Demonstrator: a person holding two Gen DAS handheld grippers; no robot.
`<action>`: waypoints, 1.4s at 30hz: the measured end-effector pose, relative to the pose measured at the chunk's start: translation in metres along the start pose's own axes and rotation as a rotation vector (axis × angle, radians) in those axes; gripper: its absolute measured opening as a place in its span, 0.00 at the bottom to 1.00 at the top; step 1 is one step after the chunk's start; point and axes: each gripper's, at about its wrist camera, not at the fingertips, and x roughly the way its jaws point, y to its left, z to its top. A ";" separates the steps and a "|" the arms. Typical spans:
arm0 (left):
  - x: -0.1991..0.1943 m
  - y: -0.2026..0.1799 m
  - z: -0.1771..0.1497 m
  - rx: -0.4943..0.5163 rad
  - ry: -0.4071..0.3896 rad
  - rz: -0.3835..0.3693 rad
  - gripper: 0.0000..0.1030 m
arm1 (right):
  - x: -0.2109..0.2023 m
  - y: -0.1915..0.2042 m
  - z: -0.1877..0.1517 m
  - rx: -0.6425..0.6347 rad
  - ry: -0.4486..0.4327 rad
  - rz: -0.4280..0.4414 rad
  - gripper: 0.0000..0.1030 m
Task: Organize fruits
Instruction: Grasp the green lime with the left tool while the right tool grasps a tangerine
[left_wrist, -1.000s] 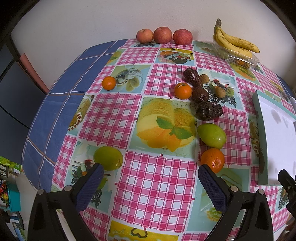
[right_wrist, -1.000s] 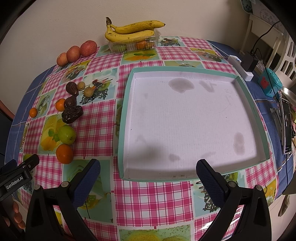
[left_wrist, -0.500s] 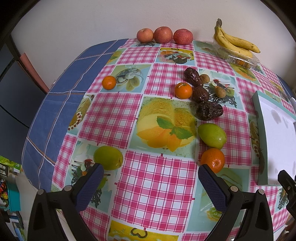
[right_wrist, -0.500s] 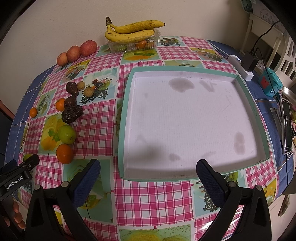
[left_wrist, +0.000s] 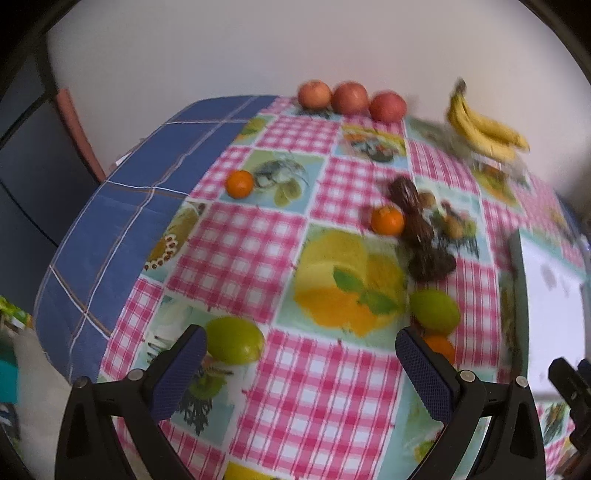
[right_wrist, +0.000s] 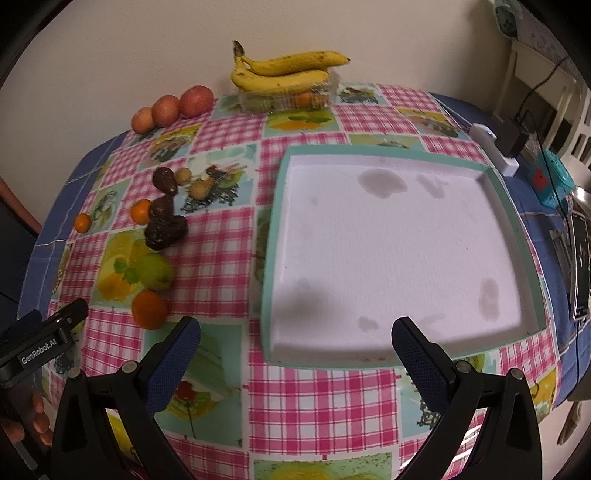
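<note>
Fruit lies on a pink checked tablecloth. In the left wrist view my left gripper (left_wrist: 299, 363) is open and empty, low over the cloth. A green fruit (left_wrist: 234, 340) lies by its left finger, another green fruit (left_wrist: 435, 311) and an orange (left_wrist: 439, 347) by its right finger. Two more oranges (left_wrist: 387, 220) (left_wrist: 240, 183), dark brown fruits (left_wrist: 430, 260), three apples (left_wrist: 349, 98) and bananas (left_wrist: 484, 131) lie farther back. In the right wrist view my right gripper (right_wrist: 295, 345) is open and empty above the near edge of a white tray (right_wrist: 495, 184) with a teal rim.
A clear box (right_wrist: 288, 99) sits under the bananas (right_wrist: 284, 72). A white power strip (right_wrist: 493, 151), a teal gadget (right_wrist: 550, 181) and a phone (right_wrist: 580, 269) lie right of the tray. A blue cloth (left_wrist: 122, 229) covers the table's left side.
My left gripper has moved forward and dropped lower, so the near green fruit and orange now sit beside its fingers; its view is blurred. The right gripper has barely moved.
</note>
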 end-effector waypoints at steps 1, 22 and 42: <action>0.000 0.005 0.002 -0.018 -0.011 -0.010 1.00 | 0.000 0.004 0.002 -0.004 -0.007 0.013 1.00; 0.046 0.080 0.001 -0.268 0.140 -0.068 0.97 | 0.045 0.107 0.017 -0.147 0.091 0.237 0.81; 0.070 0.072 -0.006 -0.274 0.226 -0.106 0.70 | 0.089 0.124 0.002 -0.191 0.227 0.215 0.49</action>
